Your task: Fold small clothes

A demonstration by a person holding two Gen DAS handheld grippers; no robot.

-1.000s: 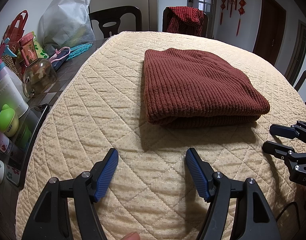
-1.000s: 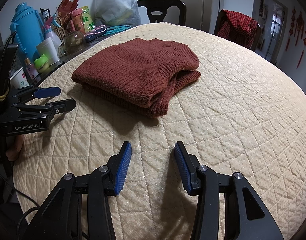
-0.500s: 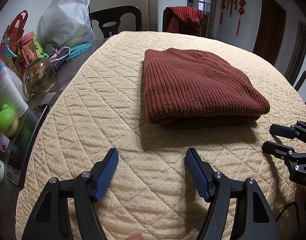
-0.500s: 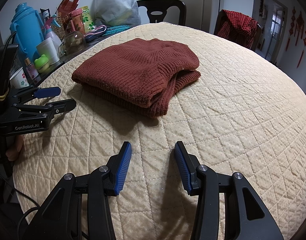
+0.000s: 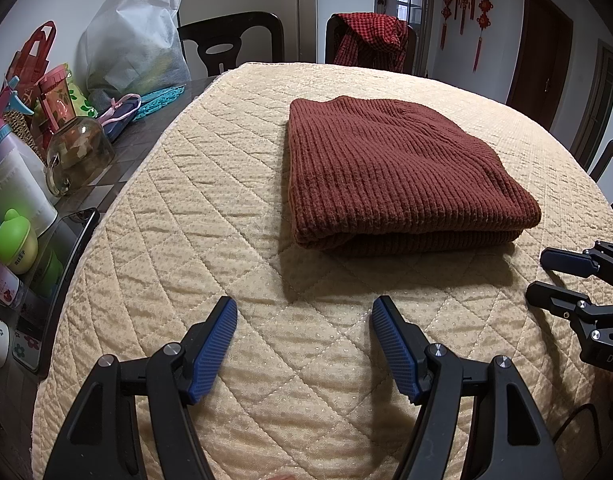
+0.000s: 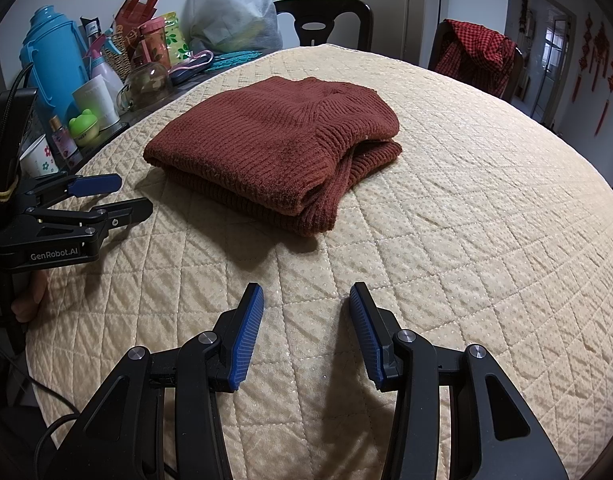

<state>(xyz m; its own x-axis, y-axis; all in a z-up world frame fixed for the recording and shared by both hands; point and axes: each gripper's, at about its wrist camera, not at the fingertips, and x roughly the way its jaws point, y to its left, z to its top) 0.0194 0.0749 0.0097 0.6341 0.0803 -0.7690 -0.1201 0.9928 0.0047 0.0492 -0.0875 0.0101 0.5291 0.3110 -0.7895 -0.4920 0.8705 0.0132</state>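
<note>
Nothing has changed over the last second: both views match the earlier pictures, with the desk (image 5: 234,216) under its quilted beige cover, the garment and both claws exactly where they were. That stillness, with the work lying finished, suggests the folding of this piece is done and the hands are pausing.

The rust-brown knitted sweater (image 5: 390,172) lies folded into a thick, tidy stack ahead of both claws, well clear of their tips. From the left claw (image 5: 304,322) it sits ahead and slightly to the right; from the right claw (image 6: 306,314) it sits ahead and to the left.

Both claws stand wide, with nothing between the blue pads, only bare quilt beneath them. They rest side by side near the desk's front edge.

Household clutter crowds the desk's edge far left of the left claw, apart from the sweater.
</note>
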